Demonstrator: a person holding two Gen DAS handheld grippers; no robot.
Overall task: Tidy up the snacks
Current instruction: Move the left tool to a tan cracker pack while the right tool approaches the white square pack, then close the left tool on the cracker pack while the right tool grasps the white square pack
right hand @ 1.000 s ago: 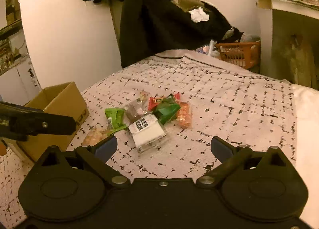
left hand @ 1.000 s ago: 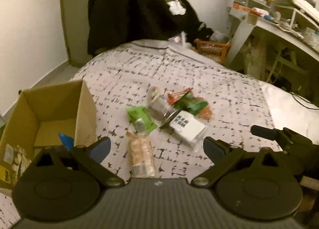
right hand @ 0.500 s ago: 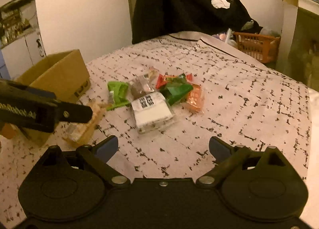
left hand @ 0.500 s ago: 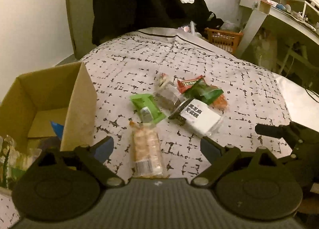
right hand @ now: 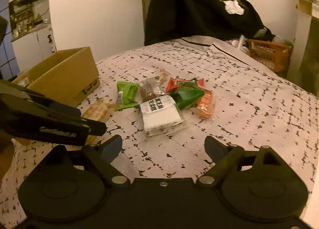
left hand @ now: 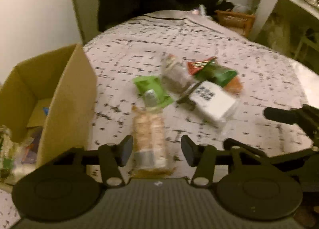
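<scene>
Left claw (left hand: 157,147) drops lower, jaws half-closing around the cracker pack (left hand: 149,133); right claw (right hand: 163,146) narrows slightly.

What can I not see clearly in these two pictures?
- Left wrist view: motion blur; whether the left gripper pads touch the cracker pack is unclear.
- Right wrist view: the left gripper's arm covers part of that pack.
- Cardboard box: its wall hides most of what is inside.
- Snack labels: too small to read.

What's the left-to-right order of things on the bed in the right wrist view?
Cardboard box → cracker pack → light green packet → white boxed snack → orange packet.
</scene>
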